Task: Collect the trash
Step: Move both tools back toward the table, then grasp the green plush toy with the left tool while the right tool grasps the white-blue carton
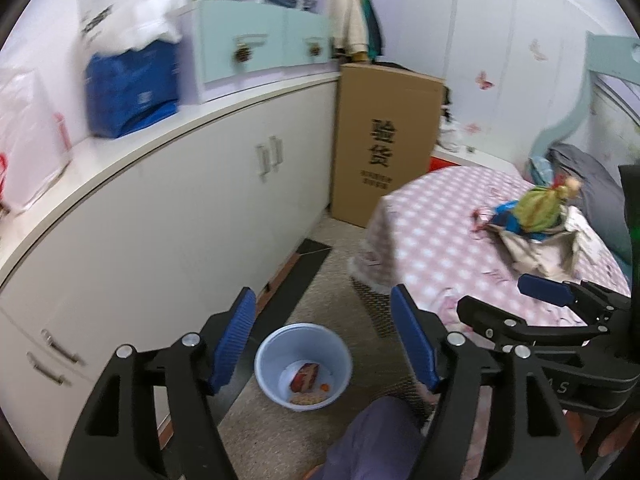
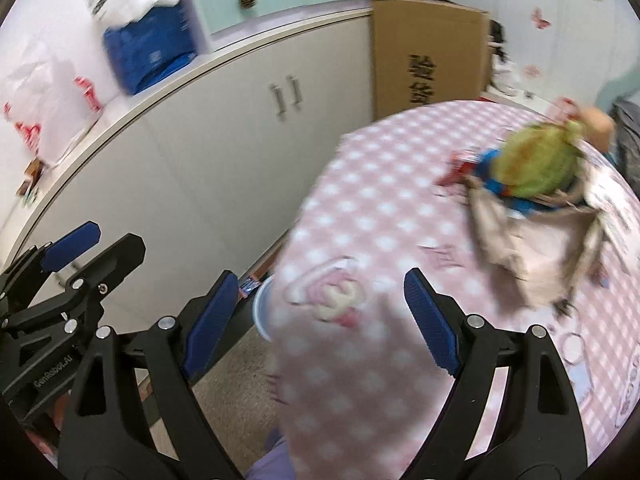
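A light blue basin [image 1: 303, 365] stands on the floor between the cabinets and the bed. It holds a red wrapper [image 1: 305, 377] and some crumbs. My left gripper [image 1: 323, 342] is open and empty above it. My right gripper [image 2: 320, 322] is open and empty over the near corner of the pink checked bed [image 2: 392, 216]. It also shows in the left wrist view [image 1: 548, 294]. A heap of trash lies further up the bed: a green bag [image 2: 536, 160], blue and red wrappers and crumpled beige paper [image 2: 532, 256]. The basin's rim [image 2: 260, 312] peeks out beside the bed.
White cabinets [image 1: 160, 216] run along the left, with plastic bags and a blue pack [image 1: 132, 88] on top. A tall cardboard box [image 1: 384, 140] stands in the corner. A black mat [image 1: 288, 292] lies on the floor. A grey pillow [image 1: 592, 196] lies at the bed's head.
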A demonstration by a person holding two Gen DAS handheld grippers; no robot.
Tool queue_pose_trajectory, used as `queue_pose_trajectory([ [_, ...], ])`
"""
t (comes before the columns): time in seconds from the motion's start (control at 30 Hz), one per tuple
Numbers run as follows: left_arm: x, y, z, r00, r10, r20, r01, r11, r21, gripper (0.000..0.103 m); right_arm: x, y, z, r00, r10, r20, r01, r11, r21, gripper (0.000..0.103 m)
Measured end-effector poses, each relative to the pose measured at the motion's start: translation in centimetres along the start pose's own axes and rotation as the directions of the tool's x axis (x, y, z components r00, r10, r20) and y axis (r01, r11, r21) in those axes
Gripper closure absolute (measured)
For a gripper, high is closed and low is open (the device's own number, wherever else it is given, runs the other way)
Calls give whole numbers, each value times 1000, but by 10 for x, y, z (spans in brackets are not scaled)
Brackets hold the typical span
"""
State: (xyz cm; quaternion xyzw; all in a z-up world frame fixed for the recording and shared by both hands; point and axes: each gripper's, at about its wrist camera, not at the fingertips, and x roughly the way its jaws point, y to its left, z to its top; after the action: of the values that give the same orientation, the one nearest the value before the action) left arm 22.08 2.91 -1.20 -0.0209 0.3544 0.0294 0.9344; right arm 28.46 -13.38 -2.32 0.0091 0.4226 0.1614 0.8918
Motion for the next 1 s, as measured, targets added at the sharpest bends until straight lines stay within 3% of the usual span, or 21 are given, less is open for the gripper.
queue_pose_trajectory([
  [0.23, 10, -60, 17, 993, -120, 3, 119, 989, 84, 27, -25, -59, -10, 995, -88, 39, 83, 990, 114, 19],
  [0.37, 16, -96, 21, 984, -176, -2, 175, 976, 126, 19, -44, -98, -12, 987, -148, 68, 133, 974, 184, 19],
  [0.57, 31, -149, 30, 960, -276, -42, 279, 942, 187, 18, -69, -151, -13, 963, -248, 105, 212, 938, 273, 16],
  [0.8, 59, -194, 48, 925, -379, -37, 375, 893, 248, 16, -75, -195, -2, 944, -317, 92, 281, 918, 281, 14],
  [0.87, 69, -199, 54, 918, -396, -35, 392, 888, 239, 16, -73, -204, 0, 944, -320, 83, 286, 917, 278, 14],
  [0.93, 85, -204, 63, 898, -437, -54, 438, 873, 214, 16, -70, -211, 0, 948, -309, 72, 280, 921, 271, 14],
  [1.0, 96, -207, 69, 893, -446, -60, 449, 873, 191, 17, -65, -215, 1, 956, -287, 60, 263, 929, 260, 14],
])
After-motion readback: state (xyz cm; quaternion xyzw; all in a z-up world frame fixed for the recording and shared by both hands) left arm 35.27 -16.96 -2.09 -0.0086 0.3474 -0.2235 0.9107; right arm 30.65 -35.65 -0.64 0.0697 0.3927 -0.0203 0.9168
